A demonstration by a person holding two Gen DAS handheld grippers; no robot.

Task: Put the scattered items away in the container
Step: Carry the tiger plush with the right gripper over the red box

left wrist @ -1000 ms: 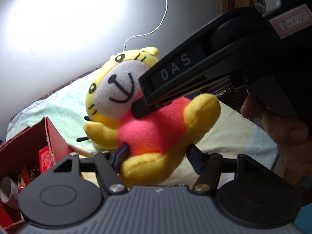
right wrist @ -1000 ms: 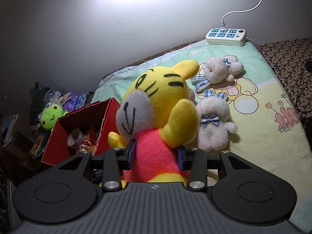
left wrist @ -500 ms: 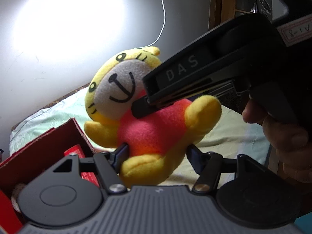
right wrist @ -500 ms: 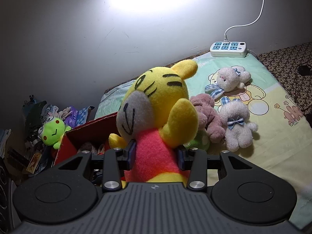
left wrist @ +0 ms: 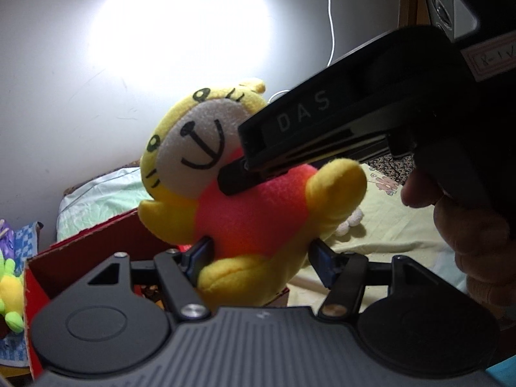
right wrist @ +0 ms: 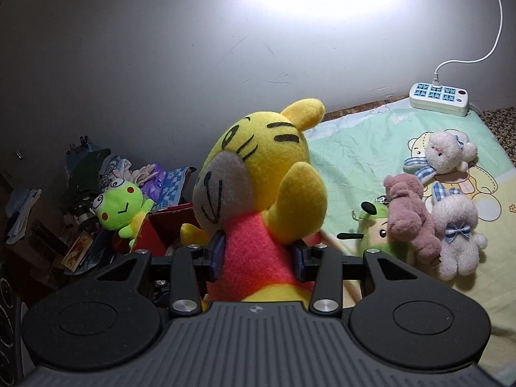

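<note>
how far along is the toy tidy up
Done: the red cardboard box already holds some small items, though they are hard to make out. In hand: both the left gripper and the right gripper clamp the yellow plush tiger in a red shirt, held by the box. Left: two white plush bunnies, a brown plush bear and a small green plush lie on the bed.

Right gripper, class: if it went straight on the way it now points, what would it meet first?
The right gripper is already shut on the tiger plush, so nothing lies nearer. Beyond the plush, the red box probably comes next, though depth is unclear.
</note>
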